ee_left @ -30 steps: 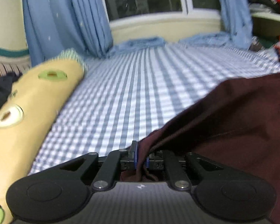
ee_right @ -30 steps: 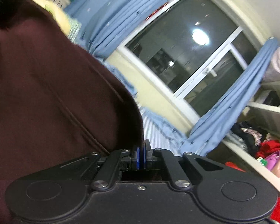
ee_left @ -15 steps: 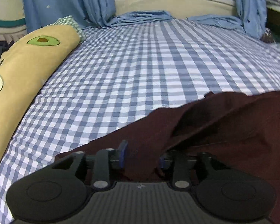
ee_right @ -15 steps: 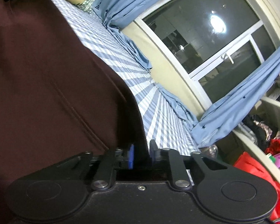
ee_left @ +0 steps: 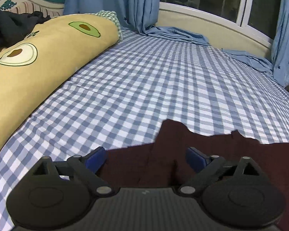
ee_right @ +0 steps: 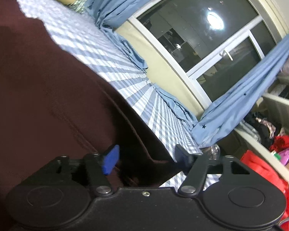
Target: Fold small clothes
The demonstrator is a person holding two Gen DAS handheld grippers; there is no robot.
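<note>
While both claws are opening with pads clear, left claw and right claw straddle the maroon garment, lying lower right on the checked bed: soft, limp, light, so regrip hems or corners.

Left gripper tilting downward, jaws opening wide, 2 blue pads pressing on nothing. Right gripper pointing nearly level, rolled to 1 side, jaws opening too, blue pads well apart.
</note>
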